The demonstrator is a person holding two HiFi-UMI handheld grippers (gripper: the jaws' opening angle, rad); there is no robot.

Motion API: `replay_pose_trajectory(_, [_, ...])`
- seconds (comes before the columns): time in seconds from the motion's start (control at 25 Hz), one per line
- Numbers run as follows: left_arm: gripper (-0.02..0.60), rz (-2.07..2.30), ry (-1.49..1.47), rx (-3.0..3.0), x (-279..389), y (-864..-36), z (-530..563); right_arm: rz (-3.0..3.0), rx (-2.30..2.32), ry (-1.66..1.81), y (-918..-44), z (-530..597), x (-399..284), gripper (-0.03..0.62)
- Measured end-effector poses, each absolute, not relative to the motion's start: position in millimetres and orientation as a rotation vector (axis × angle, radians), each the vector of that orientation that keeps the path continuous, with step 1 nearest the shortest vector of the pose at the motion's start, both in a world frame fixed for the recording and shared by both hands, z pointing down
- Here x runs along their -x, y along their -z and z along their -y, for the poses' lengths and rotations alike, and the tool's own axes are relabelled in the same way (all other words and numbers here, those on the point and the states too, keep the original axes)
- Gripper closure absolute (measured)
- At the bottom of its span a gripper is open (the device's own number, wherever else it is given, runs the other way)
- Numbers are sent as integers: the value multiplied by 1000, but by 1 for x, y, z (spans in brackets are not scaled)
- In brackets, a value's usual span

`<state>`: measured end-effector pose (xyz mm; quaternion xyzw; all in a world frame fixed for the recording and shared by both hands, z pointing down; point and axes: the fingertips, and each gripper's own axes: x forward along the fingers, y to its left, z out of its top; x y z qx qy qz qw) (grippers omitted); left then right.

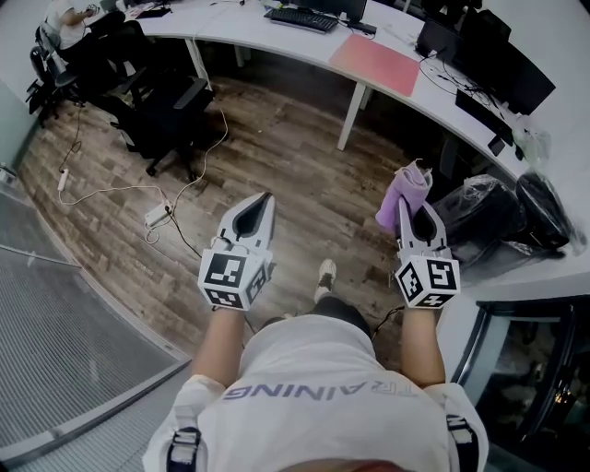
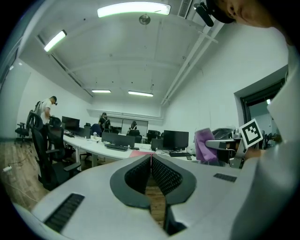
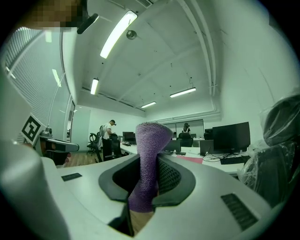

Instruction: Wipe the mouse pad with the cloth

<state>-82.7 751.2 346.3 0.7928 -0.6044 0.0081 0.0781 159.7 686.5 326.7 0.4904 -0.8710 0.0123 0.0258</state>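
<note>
A purple cloth (image 1: 407, 194) sticks out of my right gripper (image 1: 407, 205), whose jaws are shut on it; in the right gripper view the cloth (image 3: 148, 159) stands up between the dark pads. My left gripper (image 1: 265, 198) is shut with nothing in it, its pads (image 2: 161, 174) pressed together. Both grippers hang above the wooden floor, well short of the desk. The pink mouse pad (image 1: 376, 63) lies flat on the white curved desk (image 1: 277, 35) ahead. The mouse pad (image 2: 138, 153) is a thin pink strip in the left gripper view.
A keyboard (image 1: 300, 18) lies left of the pad, monitors (image 1: 505, 66) to its right. Black office chairs (image 1: 157, 101) and a floor power strip (image 1: 154, 216) with cables stand at left. Black bags (image 1: 502, 214) lie at right. People stand far off in the office.
</note>
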Motion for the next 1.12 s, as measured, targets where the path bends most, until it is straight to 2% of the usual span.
replay_pose_trajectory(0.32, [549, 1840, -67, -2377, 94, -333, -679, 2728, -1463, -65, -323, -603, -144, 500])
replay_pose_trajectory(1.12, [549, 1821, -168, -2407, 15, -336, -463, 2755, -1385, -168, -349, -384, -197, 500])
